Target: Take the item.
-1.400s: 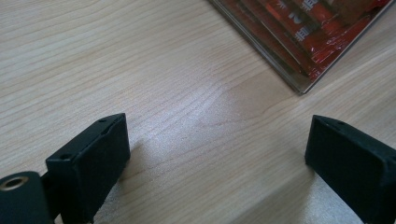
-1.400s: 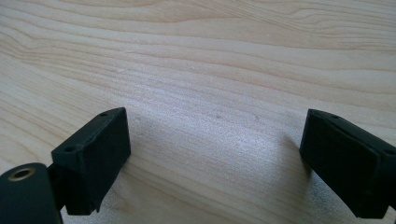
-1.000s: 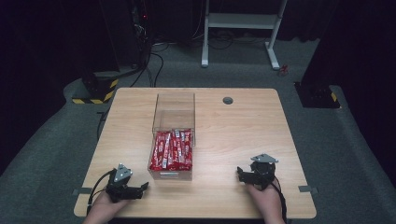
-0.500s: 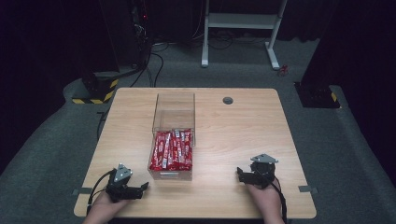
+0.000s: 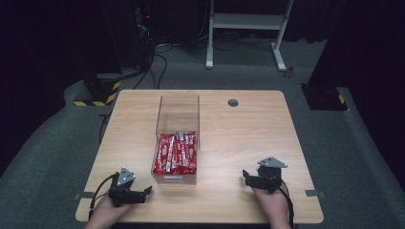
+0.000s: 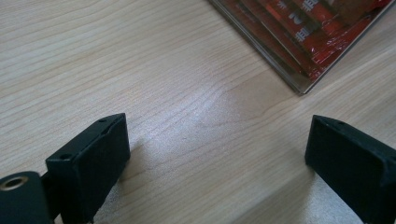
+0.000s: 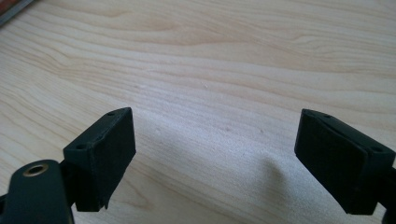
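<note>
A clear plastic box [image 5: 177,138] stands lengthwise in the middle of the wooden table [image 5: 239,133]. Its near half holds several red snack packets [image 5: 176,152]. My left gripper [image 5: 143,192] rests near the table's front left edge, just left of the box's near corner, open with nothing between its jaws. In the left gripper view [image 6: 217,154] the box corner with red packets [image 6: 303,37] lies at the upper right. My right gripper [image 5: 247,177] rests at the front right, open over bare wood [image 7: 215,149].
A round grey cable grommet [image 5: 233,102] sits near the table's far edge. Beyond the table stand a white frame [image 5: 243,28] and dark equipment with cables [image 5: 143,43] on grey carpet. A yellow-black striped block [image 5: 98,90] lies off the far left corner.
</note>
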Motion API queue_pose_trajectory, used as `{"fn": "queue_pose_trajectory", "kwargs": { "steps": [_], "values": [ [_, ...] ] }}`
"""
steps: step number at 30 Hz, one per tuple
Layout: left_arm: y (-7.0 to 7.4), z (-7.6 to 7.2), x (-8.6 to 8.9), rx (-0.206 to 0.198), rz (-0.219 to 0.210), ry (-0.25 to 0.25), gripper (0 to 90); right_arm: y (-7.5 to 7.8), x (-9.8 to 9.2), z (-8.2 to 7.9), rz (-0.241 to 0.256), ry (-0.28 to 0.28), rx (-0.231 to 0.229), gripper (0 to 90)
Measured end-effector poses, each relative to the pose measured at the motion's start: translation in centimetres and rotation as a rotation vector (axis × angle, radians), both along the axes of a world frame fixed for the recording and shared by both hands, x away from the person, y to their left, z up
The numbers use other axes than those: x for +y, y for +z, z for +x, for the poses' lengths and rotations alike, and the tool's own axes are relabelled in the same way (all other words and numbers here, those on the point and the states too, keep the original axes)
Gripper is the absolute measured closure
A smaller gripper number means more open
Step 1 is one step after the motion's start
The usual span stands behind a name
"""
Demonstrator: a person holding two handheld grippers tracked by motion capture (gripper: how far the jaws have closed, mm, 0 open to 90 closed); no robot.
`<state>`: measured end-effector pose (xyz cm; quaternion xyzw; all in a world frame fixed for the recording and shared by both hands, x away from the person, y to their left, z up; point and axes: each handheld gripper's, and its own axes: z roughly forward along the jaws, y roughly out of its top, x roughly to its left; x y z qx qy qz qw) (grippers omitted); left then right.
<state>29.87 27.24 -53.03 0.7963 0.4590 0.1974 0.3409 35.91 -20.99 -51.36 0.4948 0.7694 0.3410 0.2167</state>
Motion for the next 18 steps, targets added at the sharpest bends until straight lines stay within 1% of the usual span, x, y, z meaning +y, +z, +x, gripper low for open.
{"fn": "queue_pose_trajectory", "kwargs": {
  "steps": [2, 5, 10, 18],
  "values": [
    [0.0, 0.0, 0.0, 0.000, 0.001, 0.000, 6.9, 0.1, 0.1, -0.1, 0.001, 0.008, -0.016, 12.6],
    [0.0, 0.0, 0.0, 0.000, 0.000, 0.000, 6.9, 0.3, 0.2, -0.2, 0.015, 0.018, -0.024, 12.6],
    [0.0, 0.0, 0.0, 0.000, 0.000, 0.000, 6.9, 0.4, 0.5, -0.3, 0.016, 0.035, -0.036, 12.6],
    [0.0, 0.0, 0.0, -0.001, 0.002, -0.002, 6.9, 0.4, 1.2, -0.5, 0.020, 0.053, -0.037, 12.5]
  ]
}}
